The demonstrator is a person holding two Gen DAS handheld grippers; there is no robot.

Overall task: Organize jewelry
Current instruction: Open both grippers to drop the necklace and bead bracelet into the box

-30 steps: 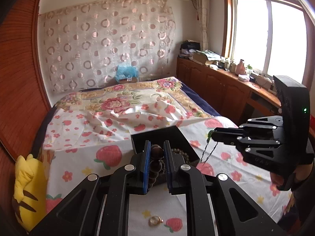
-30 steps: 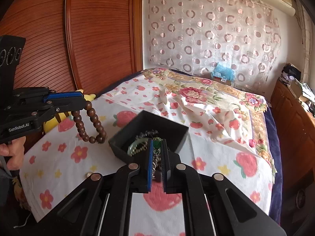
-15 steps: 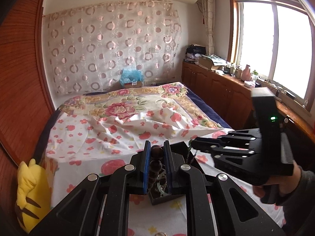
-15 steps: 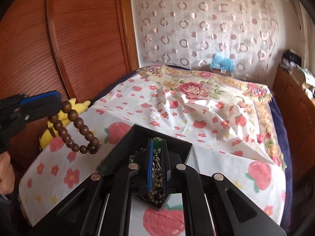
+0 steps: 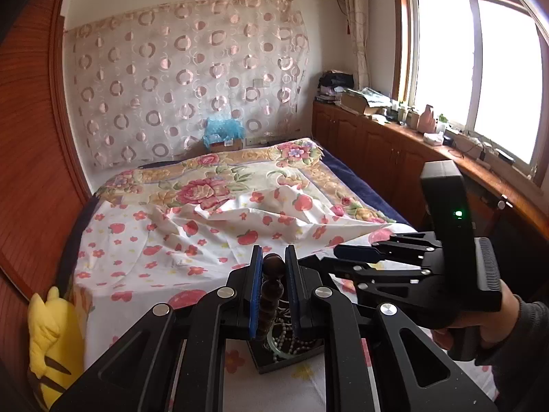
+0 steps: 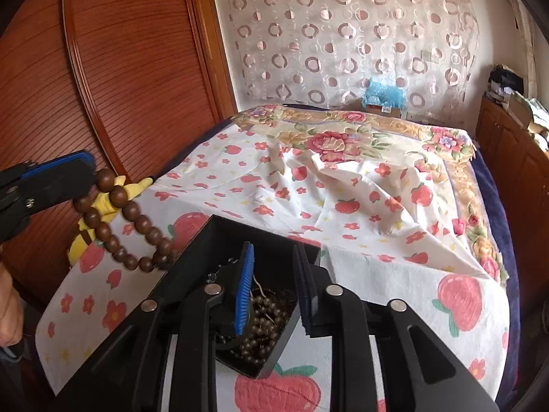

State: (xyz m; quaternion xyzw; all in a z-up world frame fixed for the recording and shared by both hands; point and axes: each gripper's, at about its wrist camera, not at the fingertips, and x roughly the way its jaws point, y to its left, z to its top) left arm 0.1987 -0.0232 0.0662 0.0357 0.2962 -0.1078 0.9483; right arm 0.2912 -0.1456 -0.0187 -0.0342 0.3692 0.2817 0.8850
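Observation:
My left gripper [image 5: 272, 257] is shut on a brown wooden bead bracelet [image 5: 271, 285]. In the right wrist view the bracelet [image 6: 120, 219] hangs in a loop from that gripper [image 6: 90, 175], just left of the black jewelry box [image 6: 219, 230]. My right gripper [image 6: 274, 257] hovers over the box with its jaws opening and nothing pinched between the blue pads. Under it, round beads [image 6: 264, 322] lie piled in the box. In the left wrist view the box [image 5: 291, 364] holds pearl-like strands and a green bangle, and the right gripper [image 5: 329, 257] reaches in from the right.
The box rests on a strawberry-print sheet [image 6: 394, 274] at the foot of a bed. A yellow plush toy [image 5: 51, 343] sits at the bed's left corner by a wooden wardrobe [image 6: 120, 86]. Low wooden cabinets [image 5: 377, 158] run under the window on the right.
The right jaws have parted, and the chain with the green pendant is gone from between them. Both grippers have drawn closer over the box, the left still carrying the bracelet.

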